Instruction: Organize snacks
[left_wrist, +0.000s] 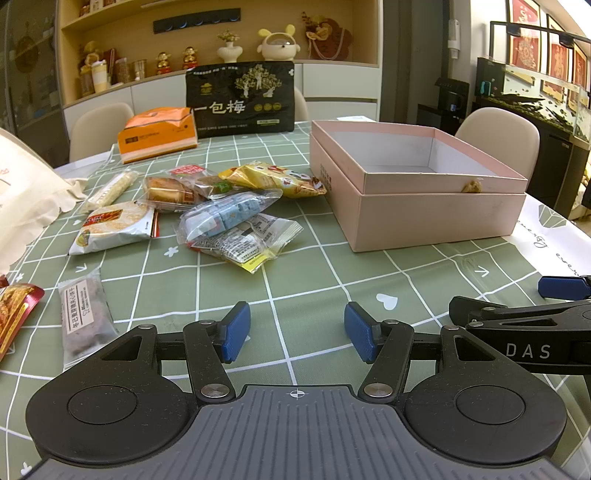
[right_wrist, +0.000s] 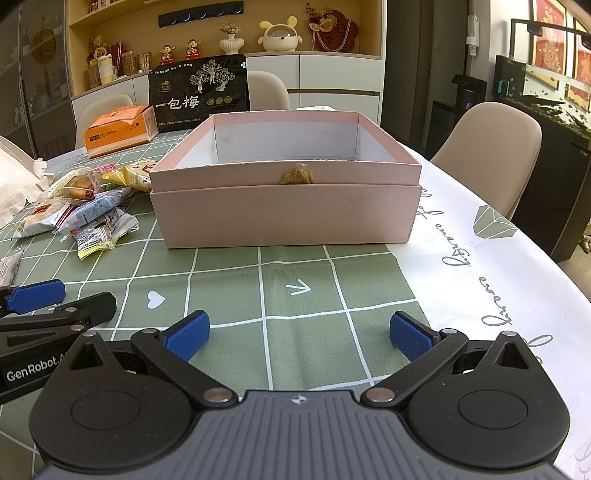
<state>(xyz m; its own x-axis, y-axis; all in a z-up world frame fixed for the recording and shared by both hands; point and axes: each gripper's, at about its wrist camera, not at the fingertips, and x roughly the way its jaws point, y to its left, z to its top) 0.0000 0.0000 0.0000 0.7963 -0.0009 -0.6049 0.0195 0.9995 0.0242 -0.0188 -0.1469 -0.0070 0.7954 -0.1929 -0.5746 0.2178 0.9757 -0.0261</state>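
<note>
My left tool (left_wrist: 297, 334) and right tool (right_wrist: 299, 336) both hover spread wide and empty over the bare tabletop (left_wrist: 314, 280), the snacks (left_wrist: 207, 206) heaped ahead-left nearer my left, the open pink box (right_wrist: 284, 218) straight ahead of my right with free room between.

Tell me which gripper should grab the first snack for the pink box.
Left. The left gripper is open and empty, with the snack pile ahead of it. The right gripper, also open, faces the pink box, with the pile off to its left.
</note>
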